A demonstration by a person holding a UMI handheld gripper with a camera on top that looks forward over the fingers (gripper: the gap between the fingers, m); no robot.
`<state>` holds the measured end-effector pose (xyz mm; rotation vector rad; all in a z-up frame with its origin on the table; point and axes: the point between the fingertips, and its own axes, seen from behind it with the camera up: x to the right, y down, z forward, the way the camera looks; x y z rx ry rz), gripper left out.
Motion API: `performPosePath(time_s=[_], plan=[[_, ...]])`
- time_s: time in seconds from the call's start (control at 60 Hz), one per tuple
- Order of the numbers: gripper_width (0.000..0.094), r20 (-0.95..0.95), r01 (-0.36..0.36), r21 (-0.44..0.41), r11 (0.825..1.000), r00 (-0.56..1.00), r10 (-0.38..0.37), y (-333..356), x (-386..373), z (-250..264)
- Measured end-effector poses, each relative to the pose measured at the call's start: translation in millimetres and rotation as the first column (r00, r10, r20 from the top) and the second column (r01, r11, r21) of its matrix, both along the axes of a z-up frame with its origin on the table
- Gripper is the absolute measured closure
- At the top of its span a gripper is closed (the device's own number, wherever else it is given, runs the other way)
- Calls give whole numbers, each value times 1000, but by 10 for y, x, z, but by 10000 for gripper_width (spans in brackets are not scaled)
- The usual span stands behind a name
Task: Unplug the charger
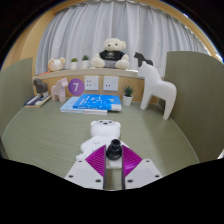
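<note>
Gripper (113,163) clamped on white charger (106,133), held between pink pads above table's (50,130) near edge. At far edge: blue book (90,104), white horse (158,88), bear (113,52) on shelf (60,74)

**Quick head count of the desk**

Counted one teddy bear (113,52) on the shelf, one white horse figure (158,89), two small potted plants (57,64) up top plus another potted plant (127,95) lower down. Also one blue book (90,104), two wall outlets (98,84), and one white charger (105,131).
</note>
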<state>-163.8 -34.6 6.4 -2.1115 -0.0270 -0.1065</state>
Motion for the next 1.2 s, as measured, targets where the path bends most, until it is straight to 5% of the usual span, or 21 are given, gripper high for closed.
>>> performPosePath(time_s=[0.217, 0.317, 0.367, 0.4, 0.433, 0.45, 0.483, 0.567, 0.667, 0.75, 0.933, 1.083, 1.2], plan=[[835, -70, 49, -10, 999, 996, -50, 13, 20, -31], [860, -153, 9, -126, 992, 988, -28, 14, -13, 78], [860, -216, 9, 61, 998, 976, 4, 283, 138, 1109], [861, -154, 23, 242, 970, 988, 15, 350, 373, 1886], [862, -96, 26, 412, 911, 995, 15, 314, 573, 2557], [862, -82, 32, 457, 889, 997, 6, 327, 689, 2793], [863, -69, 45, 484, 874, 998, -14, 365, 871, 3064], [863, -120, 50, 424, 904, 993, 2, 495, 1158, 2973], [864, -138, 53, 254, 966, 990, -18, 585, 1395, 2060], [863, -146, 23, 107, 994, 989, -8, 603, 1410, 1223], [862, -141, 18, -49, 999, 990, -25, 498, 1457, 109], [856, -164, 50, -109, 993, 984, -68, 425, 1540, -269], [746, -166, 58, -107, 993, 983, -75, 432, 1557, -263]])
